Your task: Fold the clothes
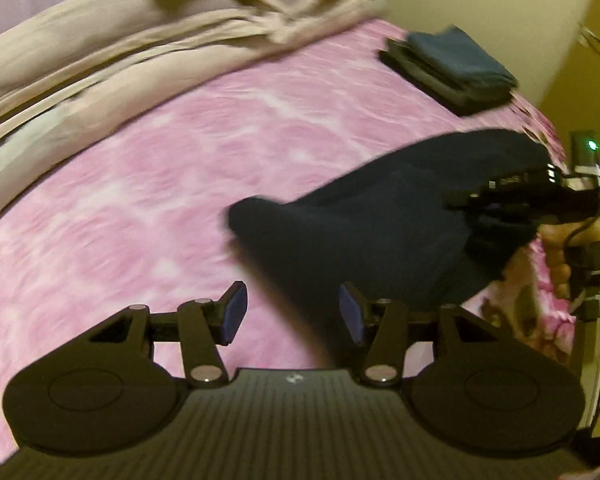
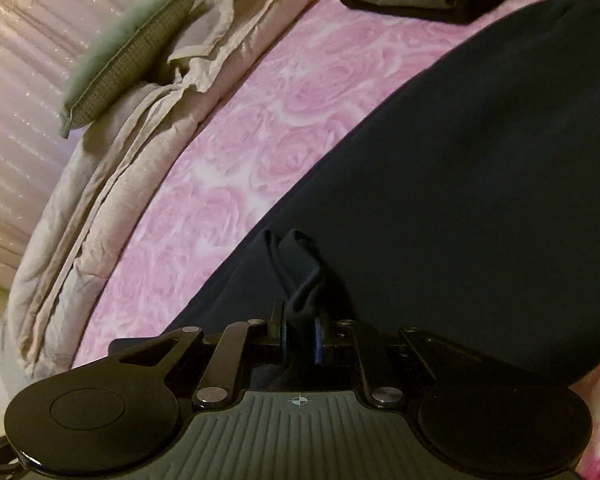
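A dark navy garment [image 1: 380, 220] lies spread on the pink rose-patterned bedsheet [image 1: 160, 200]. My left gripper [image 1: 292, 312] hovers open just short of its near end, nothing between the blue pads. At the far right of the left wrist view, my right gripper [image 1: 480, 216] clamps the garment's other end, with a hand behind it. In the right wrist view the right gripper [image 2: 302, 334] is shut on a bunched fold of the navy garment [image 2: 480, 180], which stretches away to the upper right.
A beige quilt [image 2: 112, 184] is heaped along the far side of the bed, with a grey-green pillow [image 2: 128, 56] on it. A stack of folded dark clothes [image 1: 452, 68] sits at the bed's far corner. A yellow wall [image 1: 580, 80] stands beyond.
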### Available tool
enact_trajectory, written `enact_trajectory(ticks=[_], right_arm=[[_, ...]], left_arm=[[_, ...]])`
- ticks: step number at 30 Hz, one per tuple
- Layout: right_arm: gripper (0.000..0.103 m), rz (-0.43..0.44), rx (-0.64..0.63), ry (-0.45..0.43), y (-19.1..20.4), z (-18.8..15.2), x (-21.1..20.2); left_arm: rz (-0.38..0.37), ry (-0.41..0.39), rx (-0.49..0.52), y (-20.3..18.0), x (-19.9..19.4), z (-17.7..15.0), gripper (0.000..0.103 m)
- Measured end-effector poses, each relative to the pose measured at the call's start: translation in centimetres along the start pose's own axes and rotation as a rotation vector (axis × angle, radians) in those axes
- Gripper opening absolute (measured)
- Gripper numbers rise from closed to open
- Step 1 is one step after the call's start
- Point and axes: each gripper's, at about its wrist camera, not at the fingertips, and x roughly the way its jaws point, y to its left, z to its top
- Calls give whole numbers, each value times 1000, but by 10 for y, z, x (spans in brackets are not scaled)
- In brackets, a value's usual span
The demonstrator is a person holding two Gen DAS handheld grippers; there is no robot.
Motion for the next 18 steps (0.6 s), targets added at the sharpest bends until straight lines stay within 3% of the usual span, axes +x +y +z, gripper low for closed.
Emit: enact_trajectory(ticks=[4, 8, 14, 18], right_arm=[[11, -14, 101, 17, -52, 17, -3], [11, -29, 101, 8, -69, 28, -1], [12, -179, 112, 137, -99, 23, 22], [39, -265, -8, 90, -83, 25, 5]], left_arm=[[-36, 3, 27, -23, 18, 20, 49], [-45, 43, 21, -28, 43, 28, 51], [-14, 99, 36, -20, 68, 35, 51], [23, 113, 23, 1, 73, 40, 51]])
